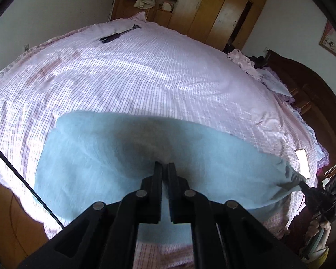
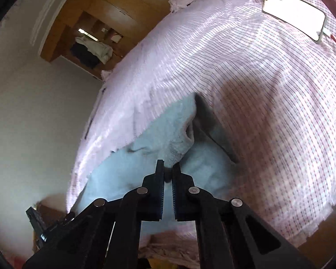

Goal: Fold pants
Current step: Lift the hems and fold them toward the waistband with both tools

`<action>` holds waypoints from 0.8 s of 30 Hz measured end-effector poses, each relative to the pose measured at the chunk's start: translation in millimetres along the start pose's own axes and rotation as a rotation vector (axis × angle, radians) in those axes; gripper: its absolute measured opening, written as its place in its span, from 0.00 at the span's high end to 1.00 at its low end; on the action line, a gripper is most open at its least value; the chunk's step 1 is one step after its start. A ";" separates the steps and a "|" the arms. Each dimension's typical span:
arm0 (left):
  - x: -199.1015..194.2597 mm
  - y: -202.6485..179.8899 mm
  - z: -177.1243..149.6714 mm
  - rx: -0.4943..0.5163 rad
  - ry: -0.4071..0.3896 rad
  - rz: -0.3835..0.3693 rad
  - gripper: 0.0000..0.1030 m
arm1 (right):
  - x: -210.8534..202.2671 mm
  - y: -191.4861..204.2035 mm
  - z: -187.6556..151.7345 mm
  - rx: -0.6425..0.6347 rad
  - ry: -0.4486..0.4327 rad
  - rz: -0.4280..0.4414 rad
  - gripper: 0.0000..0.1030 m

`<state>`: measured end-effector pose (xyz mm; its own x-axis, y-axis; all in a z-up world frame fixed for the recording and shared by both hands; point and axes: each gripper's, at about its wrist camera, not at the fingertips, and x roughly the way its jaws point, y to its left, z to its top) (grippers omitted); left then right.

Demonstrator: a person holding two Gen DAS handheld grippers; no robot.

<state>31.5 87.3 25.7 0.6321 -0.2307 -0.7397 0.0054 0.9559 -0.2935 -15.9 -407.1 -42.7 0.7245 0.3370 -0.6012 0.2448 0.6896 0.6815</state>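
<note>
The light blue pants [image 1: 96, 157] lie on the pink checked bed sheet [image 1: 145, 71] near the bed's front edge. My left gripper [image 1: 165, 164] is shut on a raised fold of the pants near their middle. My right gripper [image 2: 168, 168] is shut on the pants [image 2: 159, 139] at a bunched end with a grey lining. In the left wrist view the right gripper [image 1: 306, 187] holds the pants' right end, lifted off the sheet.
A black tool [image 1: 119, 34] lies at the far side of the bed. A phone [image 2: 294, 13] with a cable lies on the sheet to the right. Crumpled clothes [image 1: 246, 63] sit by the wooden headboard. A wooden wardrobe [image 1: 212, 6] stands behind the bed.
</note>
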 end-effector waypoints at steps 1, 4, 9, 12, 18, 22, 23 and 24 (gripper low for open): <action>0.4 2.2 -4.7 -0.005 0.009 0.000 0.96 | 1.5 -2.9 -2.0 0.000 0.005 -0.014 1.00; 5.8 10.4 -23.1 -0.013 0.047 0.002 0.96 | 4.1 -12.5 -9.0 0.017 0.020 -0.036 1.00; 21.6 21.6 -44.4 -0.045 0.113 0.018 0.96 | 10.0 -24.9 -13.9 0.024 0.036 -0.081 1.00; 30.6 23.1 -48.5 -0.046 0.134 0.031 0.96 | 15.5 -31.4 -16.8 0.022 0.059 -0.099 1.00; 44.7 20.1 -56.3 -0.022 0.162 0.063 0.95 | 27.0 -35.9 -19.3 0.042 0.088 -0.115 0.97; 45.7 19.5 -58.2 -0.022 0.161 0.061 0.95 | 30.4 -30.9 -18.7 0.021 0.077 -0.107 0.96; 45.1 18.8 -58.8 -0.025 0.156 0.061 0.95 | 29.3 -27.9 -17.8 0.002 0.072 -0.114 0.97; 42.6 20.6 -59.3 -0.030 0.147 0.059 0.95 | 28.9 -22.9 -17.8 -0.009 0.064 -0.119 1.00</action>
<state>12.6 86.4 -47.7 0.5103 -0.2003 -0.8364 -0.0528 0.9634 -0.2629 -12.0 -401.8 -83.1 0.6481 0.2922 -0.7032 0.3205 0.7330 0.6000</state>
